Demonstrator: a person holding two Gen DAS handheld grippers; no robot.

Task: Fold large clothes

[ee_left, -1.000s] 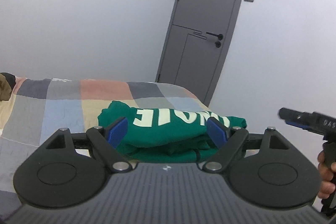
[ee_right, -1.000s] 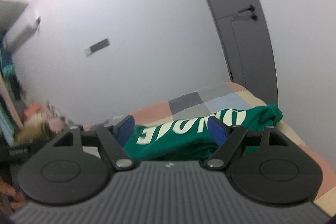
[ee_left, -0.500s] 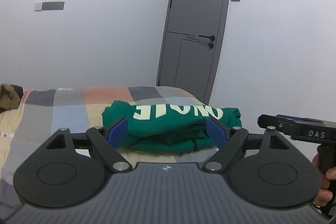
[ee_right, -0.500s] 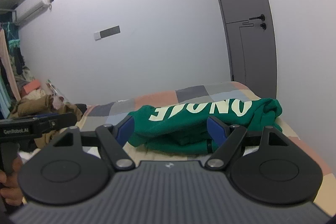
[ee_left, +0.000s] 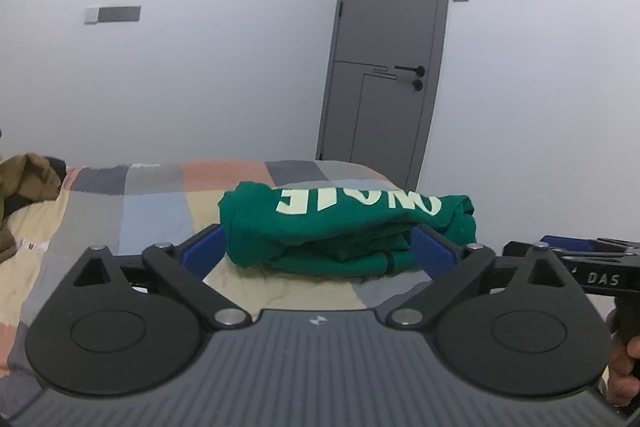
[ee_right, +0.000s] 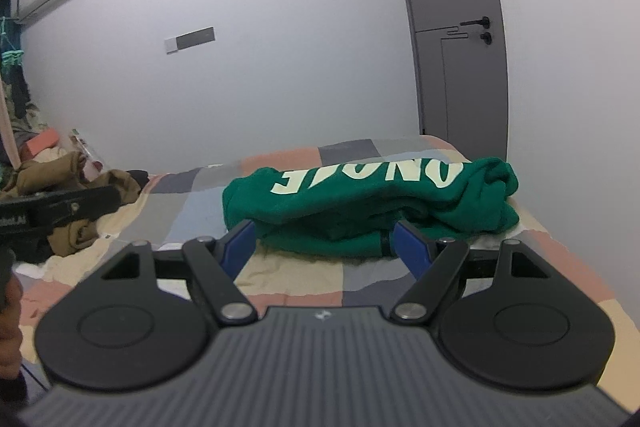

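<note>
I am looking at the green sweatshirt [ee_left: 348, 231] lying folded in a bundle on the patchwork bed [ee_left: 156, 211], toward the door [ee_left: 392, 39] end. I am holding my left gripper [ee_left: 320, 253] and right gripper [ee_right: 326, 243] wide apart, gripping nothing, both short of the sweatshirt

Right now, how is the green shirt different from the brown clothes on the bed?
The green shirt is folded into a neat bundle; the brown clothes lie in a loose, crumpled heap. The shirt has big pale letters, while the brown clothes show none. The shirt sits near the door end of the bed, and the brown clothes are at the far left edge. Both rest on the patchwork cover, and no tool touches either.
</note>
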